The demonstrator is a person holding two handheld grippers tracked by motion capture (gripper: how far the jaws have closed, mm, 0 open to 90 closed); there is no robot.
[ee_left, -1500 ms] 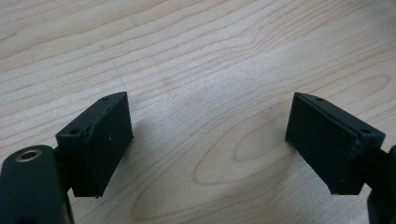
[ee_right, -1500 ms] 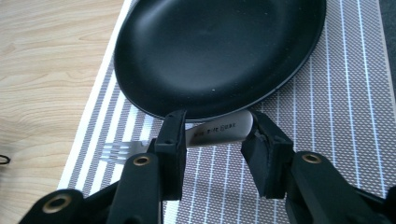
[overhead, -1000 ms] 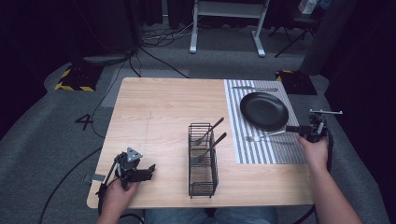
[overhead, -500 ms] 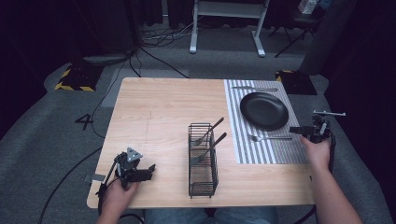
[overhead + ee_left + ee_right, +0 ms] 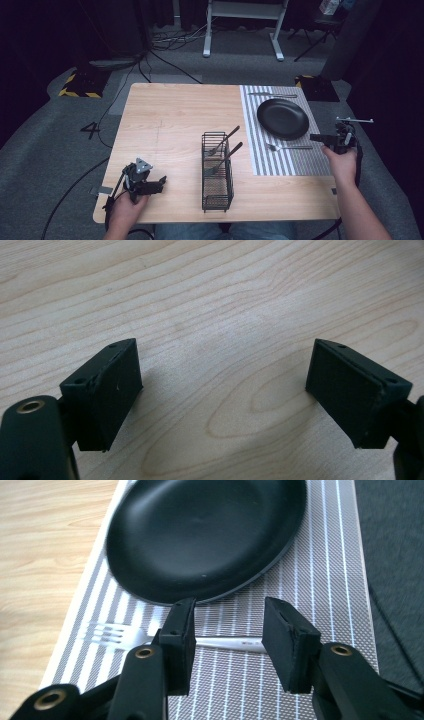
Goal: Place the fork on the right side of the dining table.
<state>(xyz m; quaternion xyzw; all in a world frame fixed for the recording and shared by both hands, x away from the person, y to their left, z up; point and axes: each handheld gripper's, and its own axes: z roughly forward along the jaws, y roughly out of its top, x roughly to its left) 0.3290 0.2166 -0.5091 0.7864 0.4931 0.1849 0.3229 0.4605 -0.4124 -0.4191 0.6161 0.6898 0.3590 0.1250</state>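
My right gripper (image 5: pixel 227 645) hung spread and empty above the thin silver metal fork (image 5: pixel 150 639), which lay flat on the grey striped placemat (image 5: pixel 320 585) beside the round black plate (image 5: pixel 205 535). I judged it light, stiff, slippery; best pinched mid-handle.

One readable mark here: a dark "4" (image 5: pixel 92 130) on the grey floor (image 5: pixel 60 150), off to the left of the table (image 5: pixel 175 115). There's a faint stamp on the fork handle (image 5: pixel 235 643) in the right gripper view, too small to read. Nothing else legible.
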